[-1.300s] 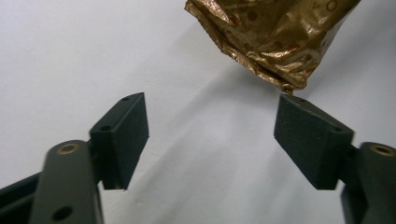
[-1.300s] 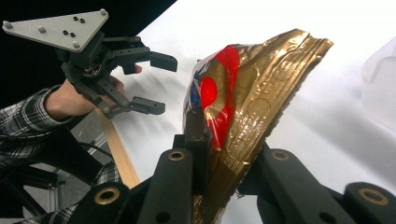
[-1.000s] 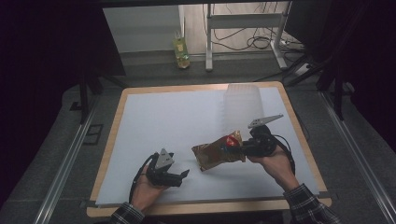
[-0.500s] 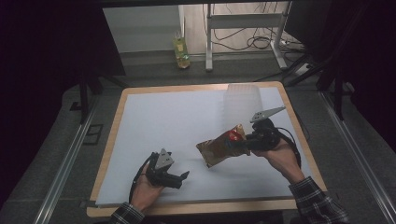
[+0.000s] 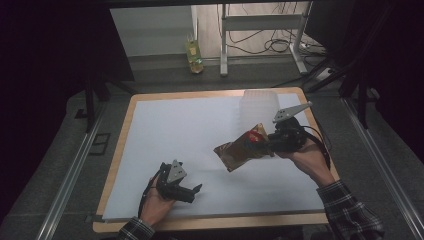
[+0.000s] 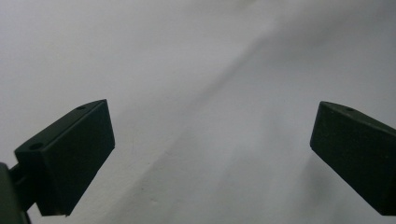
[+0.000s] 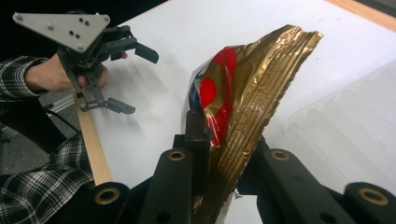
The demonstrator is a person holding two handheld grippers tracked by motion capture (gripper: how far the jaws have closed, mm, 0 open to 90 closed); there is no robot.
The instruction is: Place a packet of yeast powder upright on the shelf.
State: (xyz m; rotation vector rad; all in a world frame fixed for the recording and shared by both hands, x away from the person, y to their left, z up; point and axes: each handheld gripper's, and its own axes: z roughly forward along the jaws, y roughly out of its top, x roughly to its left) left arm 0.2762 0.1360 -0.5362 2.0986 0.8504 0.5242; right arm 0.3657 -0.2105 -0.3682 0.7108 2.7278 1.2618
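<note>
The right gripper (image 5: pixel 272 142) has its jaws clamped on one end of a gold snack bag (image 5: pixel 239 150) with red and blue print, holding it clear of the white worktop (image 5: pixel 180 130) at the right side. The bag tilts, its free end pointing toward the left gripper (image 5: pixel 192 192). That gripper rests low near the front edge, its jaws having just been opening and now spread wide with nothing between them. A translucent plastic container (image 5: pixel 260 102) stands just behind the bag.
</note>
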